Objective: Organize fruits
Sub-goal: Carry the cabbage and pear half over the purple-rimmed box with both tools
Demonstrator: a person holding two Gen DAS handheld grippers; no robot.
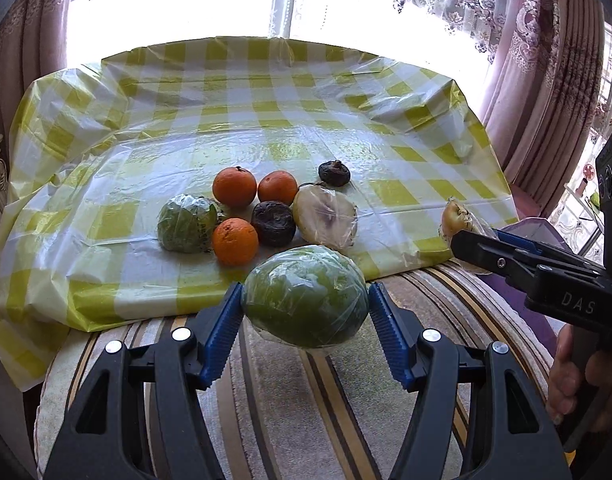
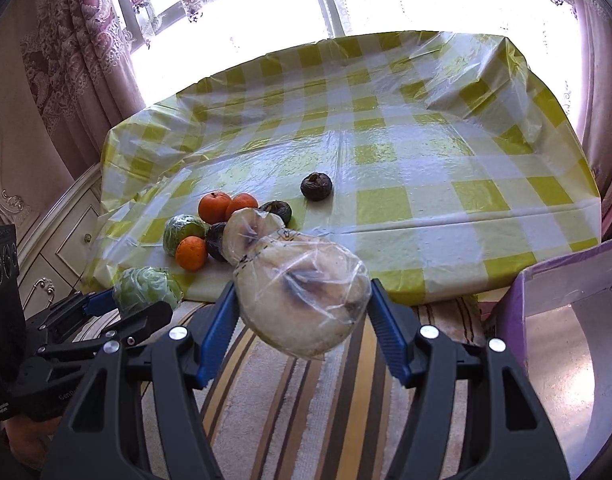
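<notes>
Our left gripper (image 1: 305, 305) clamps a wrapped green fruit (image 1: 305, 297), our right gripper (image 2: 302, 302) a pale wrapped fruit (image 2: 304, 294); slick film, possibly loose, could let either slip.

Glossy, crinkled plastic tablecloth (image 1: 266, 128); film-wrapped green fruit (image 1: 304, 302); matt, wrinkled dark fruit (image 2: 316, 186).

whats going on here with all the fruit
A person is sorting fruit with handheld tongs. The left tongs grip a wrapped green fruit; the right tongs grip a wrapped pale fruit. Both are held above the striped cushion. Three oranges and other fruit sit on the checked cloth.
</notes>
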